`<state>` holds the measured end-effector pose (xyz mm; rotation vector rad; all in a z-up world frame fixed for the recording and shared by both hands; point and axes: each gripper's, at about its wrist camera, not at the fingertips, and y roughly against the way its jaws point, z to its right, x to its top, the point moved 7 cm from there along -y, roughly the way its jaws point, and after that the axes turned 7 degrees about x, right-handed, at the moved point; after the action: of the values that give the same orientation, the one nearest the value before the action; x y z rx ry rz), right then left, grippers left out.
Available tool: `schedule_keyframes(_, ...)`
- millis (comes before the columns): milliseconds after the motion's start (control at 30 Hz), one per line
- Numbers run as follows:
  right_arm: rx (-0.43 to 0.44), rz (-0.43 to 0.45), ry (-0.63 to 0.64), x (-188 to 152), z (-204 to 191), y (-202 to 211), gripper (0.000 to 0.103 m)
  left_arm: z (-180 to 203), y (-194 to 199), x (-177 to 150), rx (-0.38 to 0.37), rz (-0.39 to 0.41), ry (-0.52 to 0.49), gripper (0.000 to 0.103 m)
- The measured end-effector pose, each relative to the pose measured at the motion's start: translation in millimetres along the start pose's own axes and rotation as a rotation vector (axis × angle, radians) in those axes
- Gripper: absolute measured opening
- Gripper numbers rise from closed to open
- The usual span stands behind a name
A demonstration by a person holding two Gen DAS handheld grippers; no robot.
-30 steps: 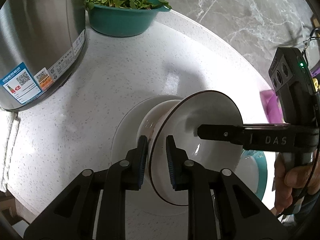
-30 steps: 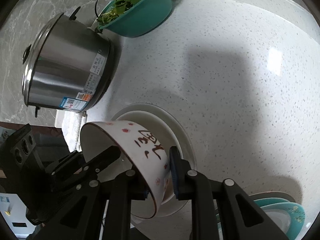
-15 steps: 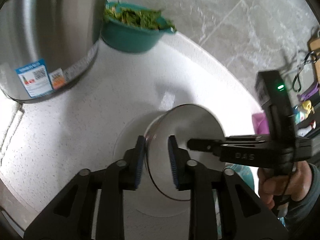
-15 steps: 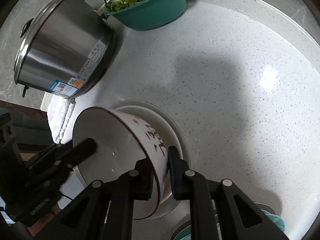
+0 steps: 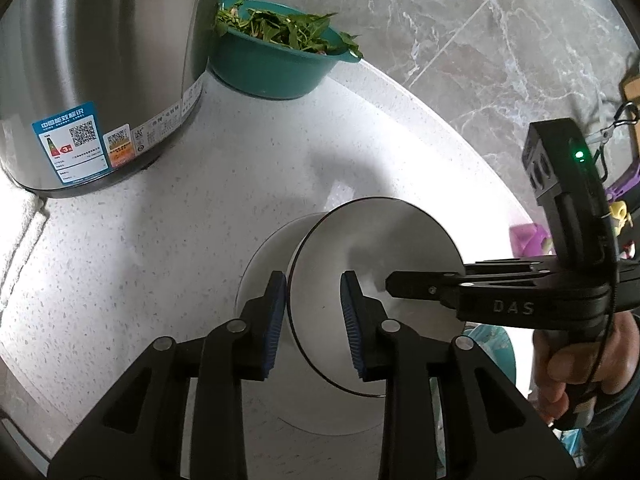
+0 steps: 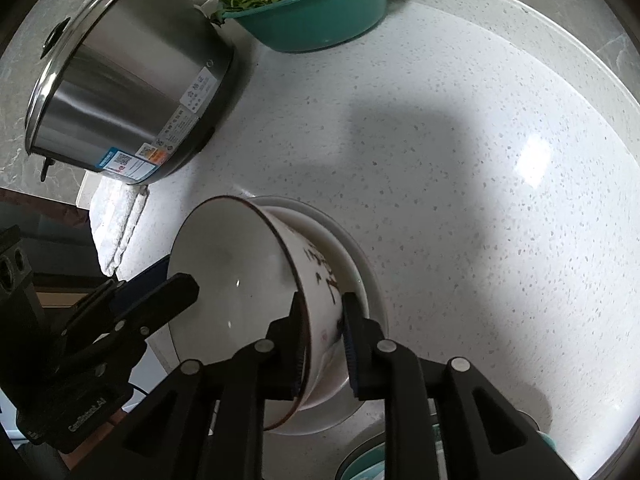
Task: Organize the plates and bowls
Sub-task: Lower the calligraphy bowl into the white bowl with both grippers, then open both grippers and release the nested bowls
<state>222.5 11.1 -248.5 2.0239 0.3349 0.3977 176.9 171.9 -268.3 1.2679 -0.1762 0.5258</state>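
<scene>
Viewing white speckled table [image 6: 460,168], largest thing here. Steel cooker [image 6: 120,76] standing at its far left; beside it, teal basin [image 6: 320,20] holding green leaves. White plate [image 6: 360,256] lying near table's front edge. Tilted white bowl [image 6: 240,288], red lettering outside, hanging over plate, looking empty. Judging bowl stiff, glazed, slippery, breakable: gripping by rim seems best. Left tongs [image 5: 314,312] opening, straddling rim. Right tongs [image 6: 322,340] opening, rim between pads.
</scene>
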Motion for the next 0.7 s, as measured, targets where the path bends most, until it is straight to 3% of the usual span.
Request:
schedule_keyframes(333, 0.030, 0.017, -0.003, -7, -6, 13, 0.042, 8, -6, 4, 0.016, -0.002, -0.032, 0.028)
schedule_keyframes(700, -0.066, 0.019, 0.119, -12, -17, 19, 0.050, 6, -14, -3, 0.022, -0.035, -0.023, 0.028)
